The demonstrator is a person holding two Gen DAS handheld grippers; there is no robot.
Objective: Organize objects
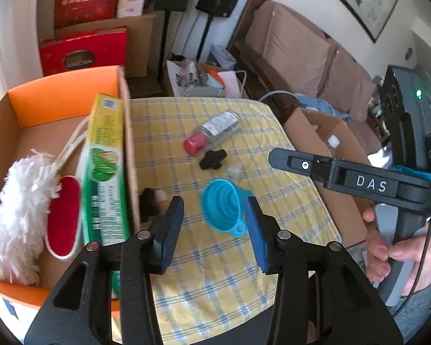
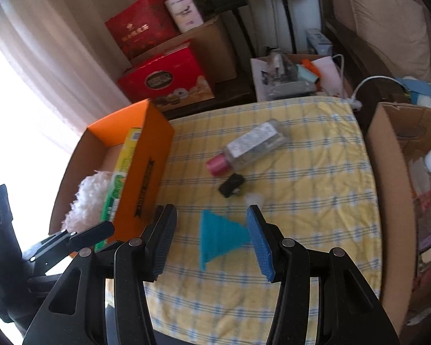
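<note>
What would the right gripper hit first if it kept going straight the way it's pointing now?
Most likely the blue collapsible silicone funnel, lying between the open right gripper fingers' line on the yellow checked cloth; depth is uncertain.

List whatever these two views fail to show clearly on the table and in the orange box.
- Dark object beside the orange box: left wrist view, half hidden by the box wall and a finger; unidentifiable.
- Small clear item near the black piece: right wrist view, blurred.
- Green carton: print too small to read; bottom hidden behind the left hand-held gripper.
- Funnel: right wrist view, motion-blurred.
</note>
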